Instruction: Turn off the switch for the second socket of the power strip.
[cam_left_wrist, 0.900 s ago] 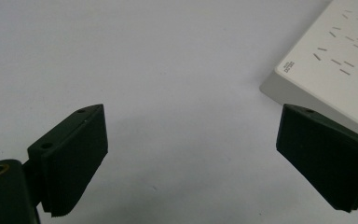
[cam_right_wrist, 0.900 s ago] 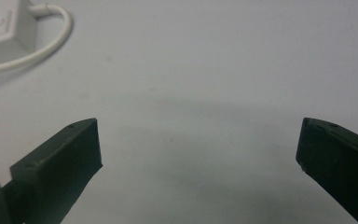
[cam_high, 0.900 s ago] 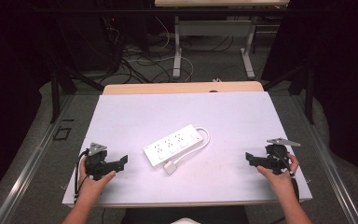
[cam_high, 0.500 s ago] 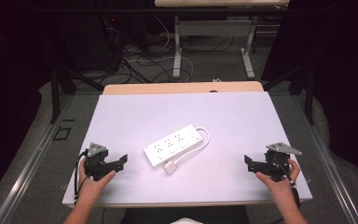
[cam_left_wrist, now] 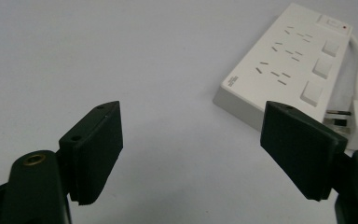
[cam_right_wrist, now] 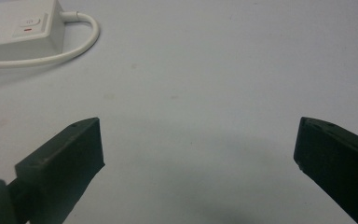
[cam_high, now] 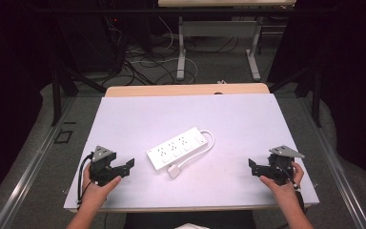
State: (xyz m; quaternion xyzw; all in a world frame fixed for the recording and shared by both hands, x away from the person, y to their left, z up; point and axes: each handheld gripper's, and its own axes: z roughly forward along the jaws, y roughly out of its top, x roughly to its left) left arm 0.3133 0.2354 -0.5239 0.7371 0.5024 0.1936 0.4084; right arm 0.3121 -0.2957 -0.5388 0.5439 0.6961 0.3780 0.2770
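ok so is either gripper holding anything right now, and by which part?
Nothing is held. The left gripper and right gripper both have jaws open with only bare table between them; the power strip lies untouched mid-table.

A white plastic power strip (cam_high: pixel 177 148) lies flat and diagonal mid-desk, sockets up, its white cord (cam_high: pixel 208 142) looped back to a plug (cam_high: pixel 173 171) beside it.

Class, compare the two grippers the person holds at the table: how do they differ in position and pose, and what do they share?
The left gripper sits at the table's near left, close to the white power strip; the right gripper sits at the near right, farther from it. The left one's jaws point right toward the strip; the right one's point left. Both are black, hand-held, with jaws wide open and nothing between them.
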